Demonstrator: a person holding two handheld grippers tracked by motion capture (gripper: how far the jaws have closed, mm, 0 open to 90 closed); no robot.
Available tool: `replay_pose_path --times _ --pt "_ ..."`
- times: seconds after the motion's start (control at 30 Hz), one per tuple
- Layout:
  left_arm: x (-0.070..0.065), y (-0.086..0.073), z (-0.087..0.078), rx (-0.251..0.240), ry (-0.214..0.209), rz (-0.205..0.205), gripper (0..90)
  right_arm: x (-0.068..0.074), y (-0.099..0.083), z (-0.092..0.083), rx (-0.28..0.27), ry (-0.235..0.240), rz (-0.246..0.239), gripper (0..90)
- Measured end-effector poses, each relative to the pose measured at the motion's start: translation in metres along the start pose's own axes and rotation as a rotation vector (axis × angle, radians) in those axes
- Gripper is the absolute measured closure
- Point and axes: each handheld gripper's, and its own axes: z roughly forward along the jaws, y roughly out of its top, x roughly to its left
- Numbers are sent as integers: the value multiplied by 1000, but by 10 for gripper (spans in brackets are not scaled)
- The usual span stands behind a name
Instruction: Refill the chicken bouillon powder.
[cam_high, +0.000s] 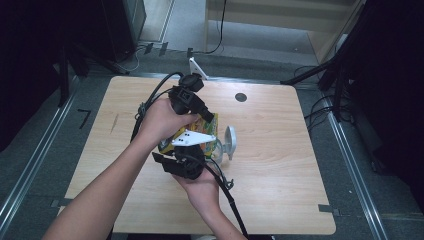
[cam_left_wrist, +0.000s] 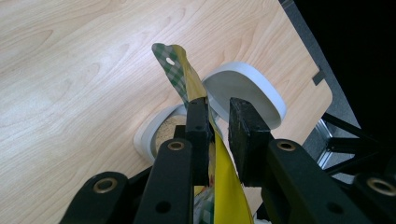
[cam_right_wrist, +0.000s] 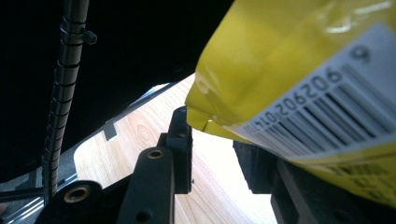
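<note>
Yellow snack bag (cam_high: 199, 131) held above mid-tabletop (cam_high: 280, 165)
Left gripper (cam_left_wrist: 218, 116) fingers pinch its checked top edge; right gripper (cam_right_wrist: 212, 154) grip can't be told. Bare wood all around, open white container (cam_left_wrist: 161, 133) beneath.

Looking along the right gripper (cam_right_wrist: 212, 154), its two black jaws rise from below with a clear gap between them. A yellow packet (cam_right_wrist: 280, 60) hangs over the right-hand jaw and covers most of it; its lower corner dips just above the gap, close to the left jaw's tip. A white barcode label (cam_right_wrist: 327, 109) sits on its face. Pale wooden table (cam_right_wrist: 140, 135) shows beyond the jaws, and a ribbed cable (cam_right_wrist: 60, 102) runs upright well left of them.
</note>
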Motion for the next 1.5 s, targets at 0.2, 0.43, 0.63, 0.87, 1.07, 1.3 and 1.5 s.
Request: replay_pose_path --times 0.2,0.43,0.63,0.87,1.07,1.3,1.5 --pt "1 1 0 6 1 -1 787 0 1 0 1 -6 -7 697" --pt "1 1 0 5 -1 -3 788 0 1 0 3 -9 -10 698" --pt "2 1 0 4 -7 -7 788 1 1 0 2 -13 -16 699" --pt "2 1 -1 1 -14 -8 788 1 1 0 2 -11 -17 692" --pt "1 1 -1 -5 -15 -11 789 1 1 0 -1 -11 -14 695" --pt "-2 2 -1 1 -17 -1 788 1 1 0 -4 -9 -11 686" --pt "-1 2 -1 3 -20 -5 788 1 1 -1 -4 -8 -11 685"
